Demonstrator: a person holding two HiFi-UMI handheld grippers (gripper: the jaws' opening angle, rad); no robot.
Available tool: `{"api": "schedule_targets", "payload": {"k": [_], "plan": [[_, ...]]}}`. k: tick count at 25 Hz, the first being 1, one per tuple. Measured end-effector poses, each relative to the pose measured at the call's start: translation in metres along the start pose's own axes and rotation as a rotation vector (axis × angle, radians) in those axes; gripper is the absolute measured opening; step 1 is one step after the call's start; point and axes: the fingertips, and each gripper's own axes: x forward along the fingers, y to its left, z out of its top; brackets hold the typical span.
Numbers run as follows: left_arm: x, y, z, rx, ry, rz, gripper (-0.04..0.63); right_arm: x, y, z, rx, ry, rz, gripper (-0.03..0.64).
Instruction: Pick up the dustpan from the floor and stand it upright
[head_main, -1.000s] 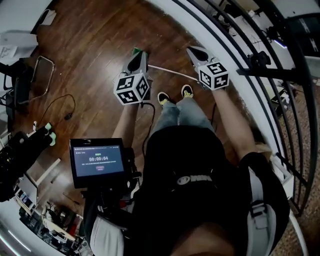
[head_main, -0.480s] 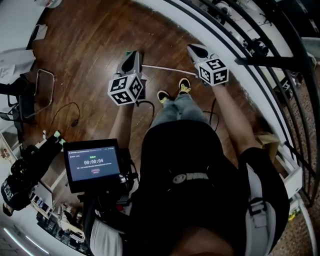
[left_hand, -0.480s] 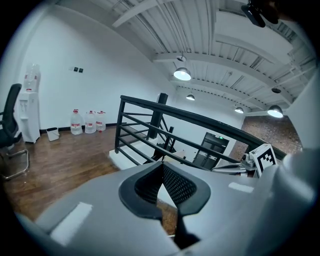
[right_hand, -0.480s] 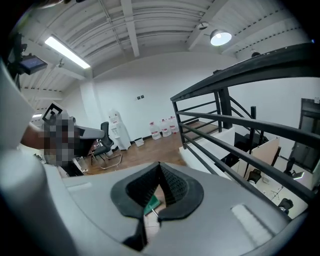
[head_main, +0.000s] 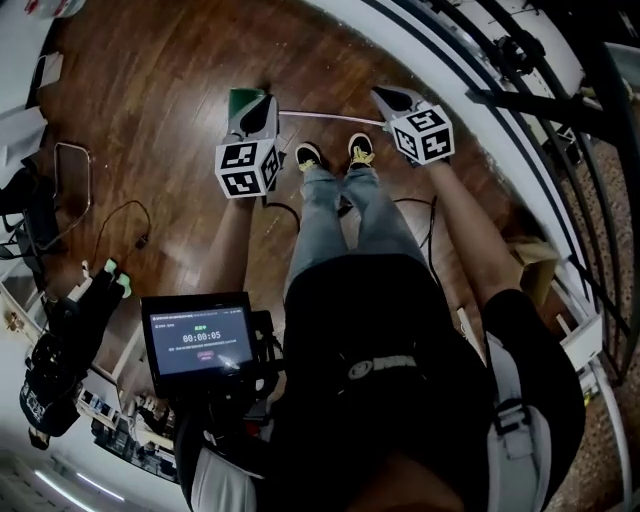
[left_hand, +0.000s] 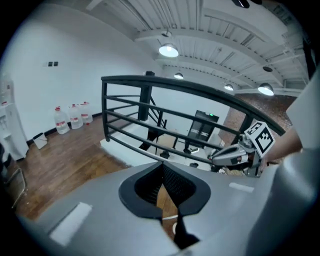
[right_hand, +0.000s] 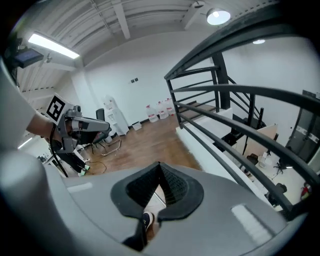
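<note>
Head view shows your left gripper (head_main: 258, 102) and right gripper (head_main: 385, 98) both pressed shut, holding nothing. The green dustpan (head_main: 238, 98) lies just past the left tips.

Bright, even indoor light from round ceiling lamps (left_hand: 168, 50) and a strip light (right_hand: 52, 46), head view dimmer with a soft sheen on the wooden floor (head_main: 170, 120), heavy fisheye bending at the edges, dark vignetted corners, left gripper (left_hand: 162, 172) and right gripper (right_hand: 159, 172) softly blurred near the lens.
</note>
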Motion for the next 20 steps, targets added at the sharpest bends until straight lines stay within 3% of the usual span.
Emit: {"api": "schedule_targets", "payload": {"k": [5, 12, 15, 20], "plan": [[0.07, 0.005, -0.108, 0.148, 0.23, -0.169, 0.02, 0.056, -0.015, -0.096, -0.013, 0.197, 0.0, 0.005], [0.149, 0.0, -0.271, 0.173, 0.479, -0.363, 0.02, 0.116, -0.055, -0.265, -0.05, 0.525, -0.017, 0.005], [0.163, -0.007, -0.327, 0.205, 0.559, -0.423, 0.02, 0.125, -0.079, -0.32, 0.071, 0.588, -0.089, 0.005], [0.196, -0.007, -0.405, 0.245, 0.647, -0.492, 0.02, 0.148, -0.138, -0.395, 0.32, 0.573, -0.307, 0.028]]}}
